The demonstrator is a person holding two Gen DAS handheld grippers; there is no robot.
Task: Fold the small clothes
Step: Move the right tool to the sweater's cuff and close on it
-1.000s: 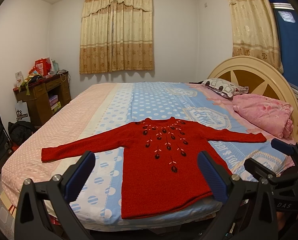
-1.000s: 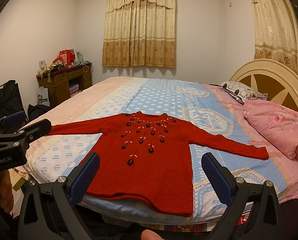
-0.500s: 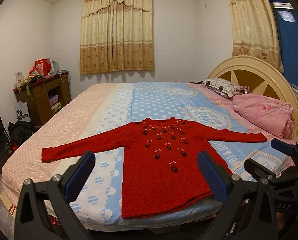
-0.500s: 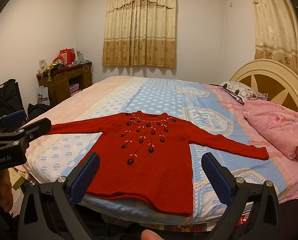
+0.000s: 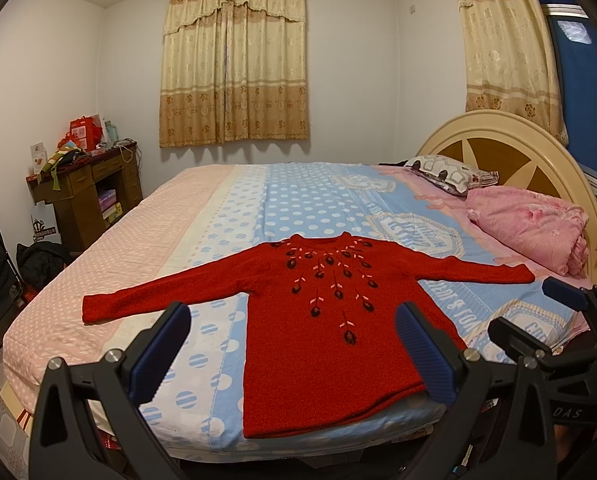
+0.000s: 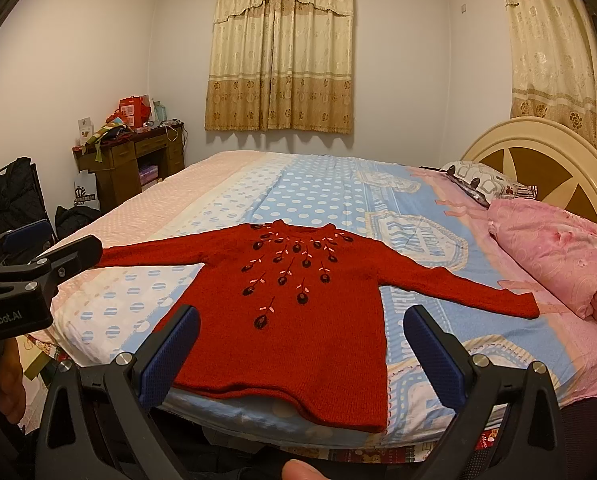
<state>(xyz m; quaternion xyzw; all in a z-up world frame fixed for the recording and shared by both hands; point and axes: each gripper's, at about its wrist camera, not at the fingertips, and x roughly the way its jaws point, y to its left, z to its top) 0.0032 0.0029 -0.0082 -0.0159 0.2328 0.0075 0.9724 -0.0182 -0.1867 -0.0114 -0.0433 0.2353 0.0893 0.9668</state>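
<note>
1. Left wrist view: the left claw (image 5: 292, 338) sits at the bottom of the frame with its two blue-padded fingers (image 5: 160, 350) spread wide and nothing between them. Beyond it a red sweater (image 5: 322, 340) lies flat on the bed (image 5: 234, 216), front up, both sleeves stretched out to the sides, its hem near the bed's lower edge (the dark flower embroidery fans down from the neckline). The right claw (image 5: 538, 312) pokes in at lower right, just beside the sweater's right-hand sleeve end. A folded pink quilt (image 5: 530, 228) lies at right centre by the headboard (image 5: 498, 148).

2. Right wrist view: the right claw (image 6: 300, 338) fills the bottom of the frame, fingers apart and empty, hovering short of the sweater's (image 6: 298, 312) hem. The sweater lies in the middle of the frame, spread flat on the bed (image 6: 318, 188). The left claw (image 6: 46, 248) enters at the left edge, over the sleeve end there; whether it touches the sleeve cannot be told.
</note>
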